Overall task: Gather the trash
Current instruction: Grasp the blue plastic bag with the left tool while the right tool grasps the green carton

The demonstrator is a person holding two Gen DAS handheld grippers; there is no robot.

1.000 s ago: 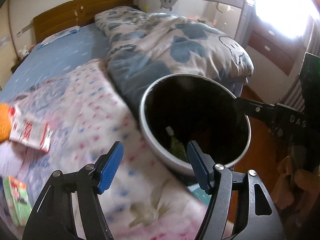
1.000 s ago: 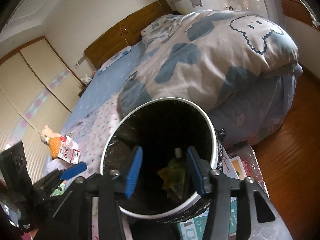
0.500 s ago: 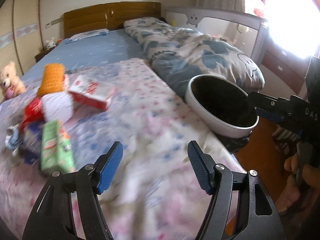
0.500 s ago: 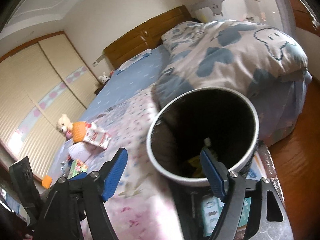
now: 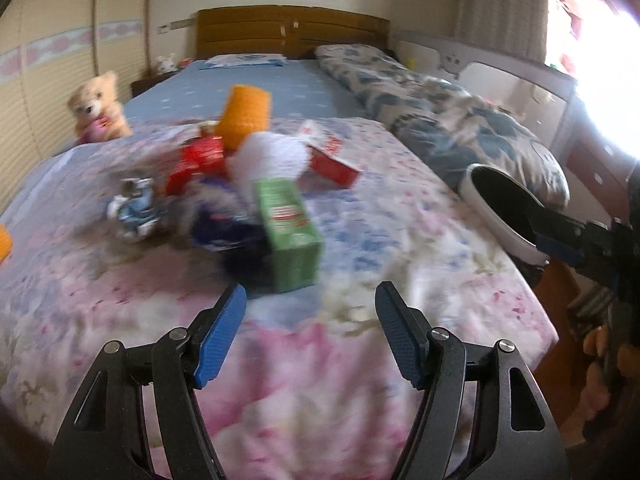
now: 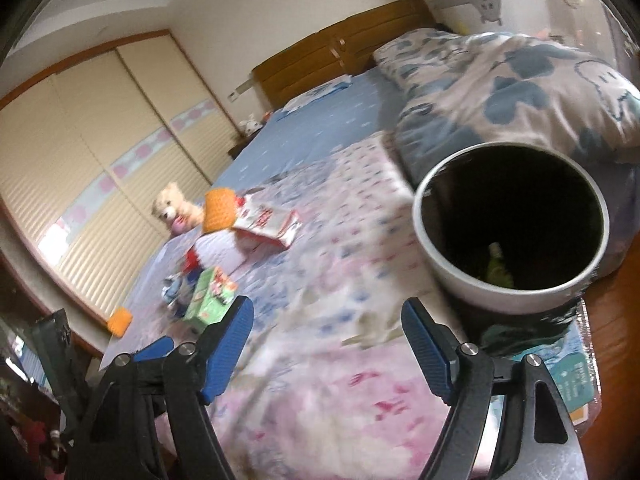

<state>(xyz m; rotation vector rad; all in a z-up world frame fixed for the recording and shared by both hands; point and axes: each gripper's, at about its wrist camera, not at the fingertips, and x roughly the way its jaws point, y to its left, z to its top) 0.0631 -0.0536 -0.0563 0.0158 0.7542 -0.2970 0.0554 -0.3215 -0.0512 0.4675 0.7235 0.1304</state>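
A pile of trash lies on the flowered bedspread: a green carton [image 5: 289, 228] [image 6: 208, 298], a red and white box [image 5: 332, 158] [image 6: 266, 220], an orange cup [image 5: 244, 114] [image 6: 219, 208], a white wad [image 5: 268, 156], a dark blue wrapper [image 5: 224, 232] and a crumpled wrapper [image 5: 134, 208]. My left gripper [image 5: 308, 326] is open and empty, just short of the green carton. My right gripper [image 6: 327, 340] is open and empty over the bed edge, beside the white trash bin [image 6: 508, 300] [image 5: 492, 216]. Green trash [image 6: 496, 270] lies inside the bin.
A teddy bear [image 5: 98, 106] [image 6: 174, 208] sits at the bed's left side. A folded cloud-print duvet [image 5: 460, 120] [image 6: 520, 80] lies behind the bin. A second orange object [image 6: 119, 320] is at the bed's left edge. Books [image 6: 576, 380] lie under the bin.
My left gripper has swung left from the bin toward the trash pile, which is now centred ahead. My right gripper has opened wide and drawn back from the bin's mouth.
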